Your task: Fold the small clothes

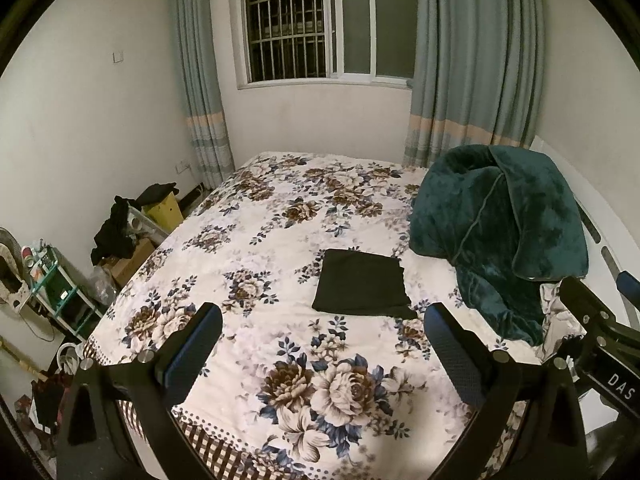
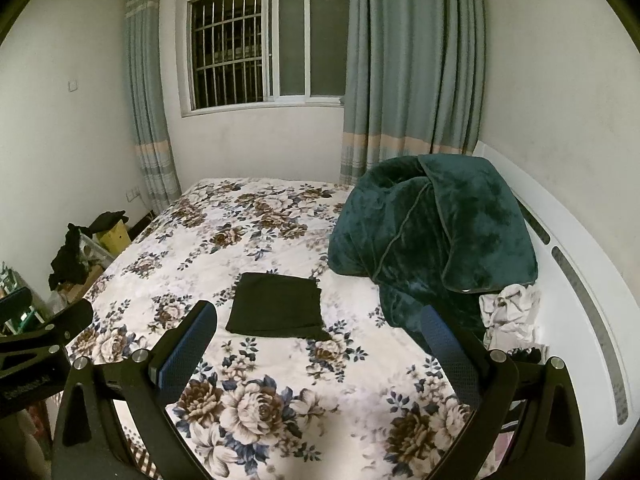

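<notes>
Both grippers hang back over the bed's near edge, left gripper (image 1: 322,328) and right gripper (image 2: 318,326) spread wide, holding nothing. The garment (image 1: 362,289), a flat dark square, lies on the floral quilt (image 1: 280,216) at twelve o'clock. It looks already folded. Next, probably fetch crumpled whites (image 2: 510,310) at two o'clock, beside the plush teal blanket (image 2: 440,232).

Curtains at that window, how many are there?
2. The left curtain hangs beside the barred window; the right curtain hangs behind the green blanket. None seems hidden.
</notes>
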